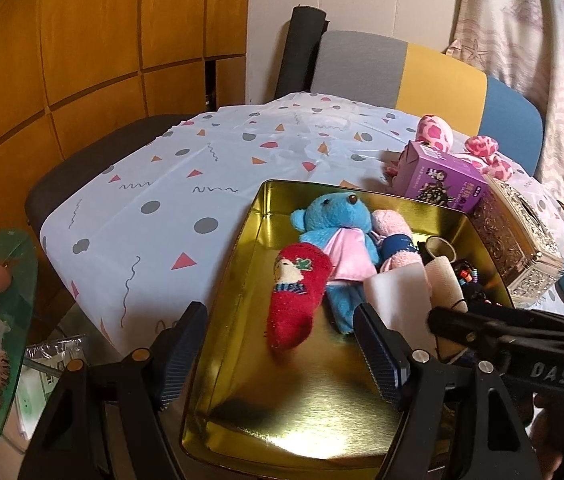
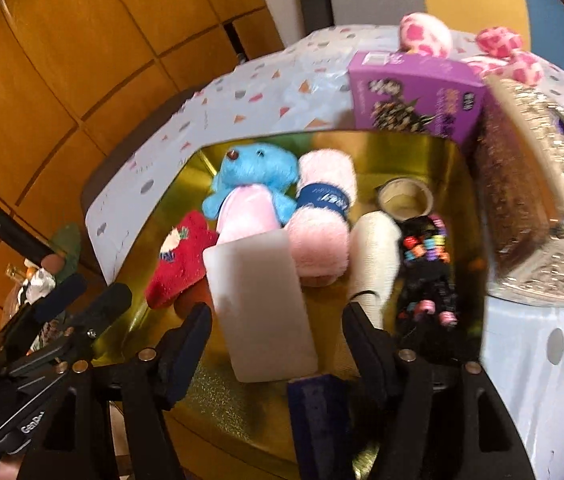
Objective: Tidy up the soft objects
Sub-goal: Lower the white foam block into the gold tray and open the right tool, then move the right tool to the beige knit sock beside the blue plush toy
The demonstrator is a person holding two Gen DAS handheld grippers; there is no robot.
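Warm indoor light, moderately bright. Strong glare patch on the floor of the gold metal tray [image 1: 282, 436], nearest the left wrist camera; soft shadows under the toys. Left wrist view mostly sharp, slight smear on the red fuzzy sock [image 1: 297, 292]. Right wrist view motion-blurred throughout, worst on the embossed silver tissue box [image 2: 541, 208] and the black beaded hair tie [image 2: 429, 264]. Heavy fisheye bending of the orange wood wall panels [image 1: 82, 60]; dark vignette in the corners.
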